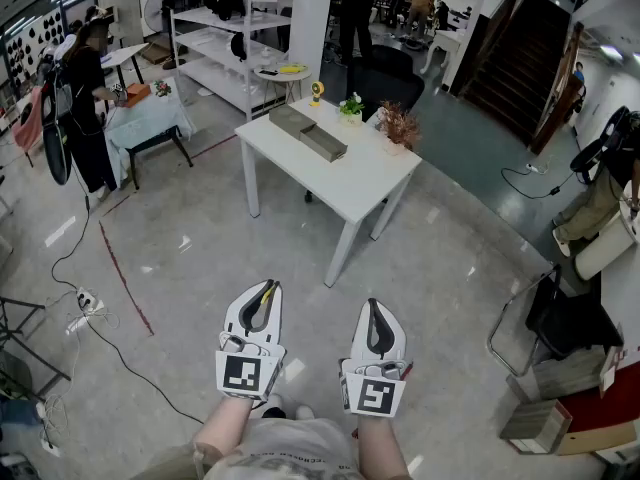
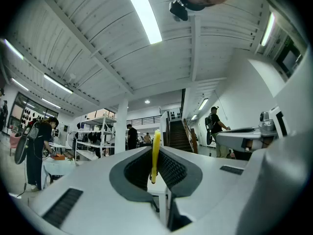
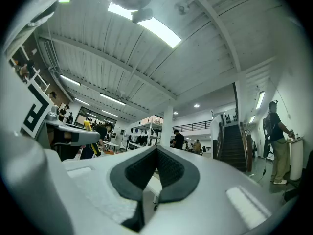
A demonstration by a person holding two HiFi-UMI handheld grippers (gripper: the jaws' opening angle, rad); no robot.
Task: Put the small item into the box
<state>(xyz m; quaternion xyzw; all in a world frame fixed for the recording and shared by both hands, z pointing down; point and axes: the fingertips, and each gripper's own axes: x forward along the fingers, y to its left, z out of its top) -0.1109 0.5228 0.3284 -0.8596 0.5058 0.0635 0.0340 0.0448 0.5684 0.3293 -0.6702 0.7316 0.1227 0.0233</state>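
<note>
My left gripper (image 1: pixel 265 294) is shut on a thin yellow item (image 1: pixel 268 290). In the left gripper view that yellow item (image 2: pixel 155 153) stands upright, pinched between the dark pads. My right gripper (image 1: pixel 373 310) is shut with nothing in it; in the right gripper view its pads (image 3: pixel 168 168) meet. Both are held low in front of me, well short of the white table (image 1: pixel 350 183). Two grey oblong boxes (image 1: pixel 308 133) lie on that table's far side.
A small yellow figure (image 1: pixel 316 91), a potted plant (image 1: pixel 351 106) and dried flowers (image 1: pixel 399 126) stand along the table's back edge. White shelving (image 1: pixel 215 38) is behind it. A cable and power strip (image 1: pixel 85 301) lie on the floor at the left, chairs (image 1: pixel 560 323) at the right.
</note>
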